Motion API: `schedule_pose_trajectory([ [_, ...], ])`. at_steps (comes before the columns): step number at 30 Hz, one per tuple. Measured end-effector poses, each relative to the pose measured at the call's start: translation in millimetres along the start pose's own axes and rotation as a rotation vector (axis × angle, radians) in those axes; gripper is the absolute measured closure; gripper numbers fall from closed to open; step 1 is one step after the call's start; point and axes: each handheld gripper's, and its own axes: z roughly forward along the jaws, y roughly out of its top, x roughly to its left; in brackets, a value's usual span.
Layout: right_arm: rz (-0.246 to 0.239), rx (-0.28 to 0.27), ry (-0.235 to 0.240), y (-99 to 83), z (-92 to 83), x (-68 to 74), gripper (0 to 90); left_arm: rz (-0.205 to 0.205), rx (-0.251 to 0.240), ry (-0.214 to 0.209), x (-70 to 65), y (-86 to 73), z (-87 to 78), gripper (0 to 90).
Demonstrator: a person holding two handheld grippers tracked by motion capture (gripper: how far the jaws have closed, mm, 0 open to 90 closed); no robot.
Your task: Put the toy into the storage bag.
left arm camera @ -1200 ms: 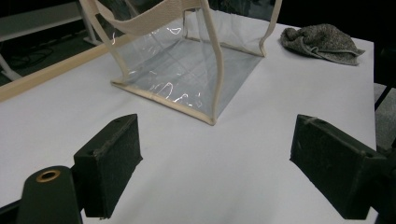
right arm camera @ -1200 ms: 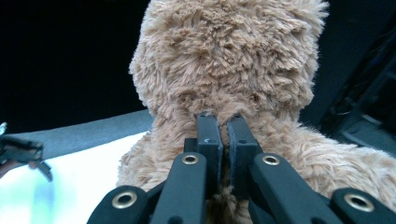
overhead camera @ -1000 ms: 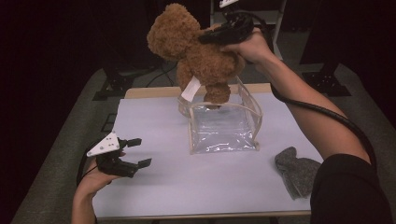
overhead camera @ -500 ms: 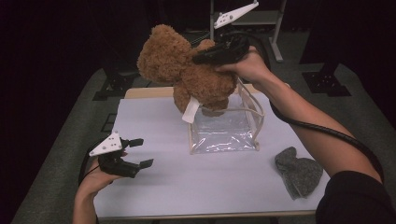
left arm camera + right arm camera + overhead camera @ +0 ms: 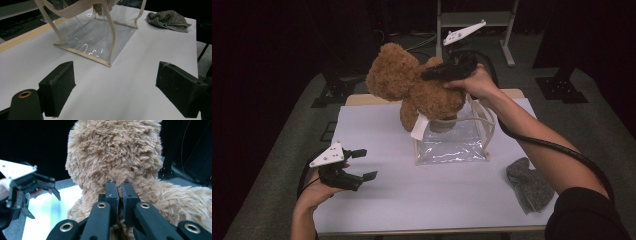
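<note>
My right gripper (image 5: 432, 75) is up high over the far side of the table (image 5: 452, 200), and my arm reaches out long from the right. Its 2 jaws are squeezed tight on the fur at the back of the teddy bear (image 5: 417, 87). The bear hangs tipped over, head to the left. My left gripper (image 5: 362, 164) rests low on the table near my side, jaws spread wide with nothing between them.

The bear is lower than it was 1 second ago, and its head has swung more to the left. My left hand has not moved.

The clear bag (image 5: 454, 145) stands open on the table. The bear's feet now dip into its top. A grey cloth (image 5: 529, 185) lies off to the right.
</note>
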Motion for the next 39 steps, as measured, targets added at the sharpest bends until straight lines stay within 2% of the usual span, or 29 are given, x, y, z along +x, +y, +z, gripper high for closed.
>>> schedule_pose_trajectory([
  [2,0.033,-0.010,0.003,-8.6,0.5,-7.2,85.8,0.000,0.004,-0.001,-0.3,-0.2,0.4,14.3],
  [6,0.059,-0.012,-0.005,-20.5,-5.3,-19.8,85.7,0.001,0.005,-0.001,-0.5,-0.2,-0.2,14.3],
  [9,0.076,0.012,-0.030,-33.4,-11.6,-28.5,85.7,-0.003,0.007,-0.002,-1.0,-0.5,0.3,14.3],
  [12,0.082,0.032,-0.035,-46.2,-14.9,-32.7,85.7,-0.001,0.015,-0.007,-1.2,-1.1,2.7,14.3],
  [17,0.083,0.071,-0.061,-61.7,-19.8,-34.5,85.8,0.005,0.021,-0.013,-2.3,-0.5,5.0,13.8],
  [20,0.099,0.091,-0.079,-72.0,-24.9,-37.6,85.8,0.005,0.023,-0.013,-2.7,-0.5,5.4,13.1],
  [22,0.097,0.121,-0.097,-76.5,-25.5,-37.7,85.8,0.007,0.024,-0.015,-2.8,-0.8,6.2,13.1],
  [28,0.081,0.227,-0.133,-89.9,-13.4,-37.4,85.9,0.005,0.024,-0.017,-4.2,-0.3,6.9,13.1],
  [33,0.105,0.245,-0.143,-100.5,-7.3,-40.9,85.9,0.005,0.024,-0.016,-3.8,-0.9,5.7,13.1],
  [39,0.073,0.296,-0.154,-102.5,-0.1,-38.2,85.9,0.004,0.022,-0.017,-5.4,-0.8,6.1,13.1],
])
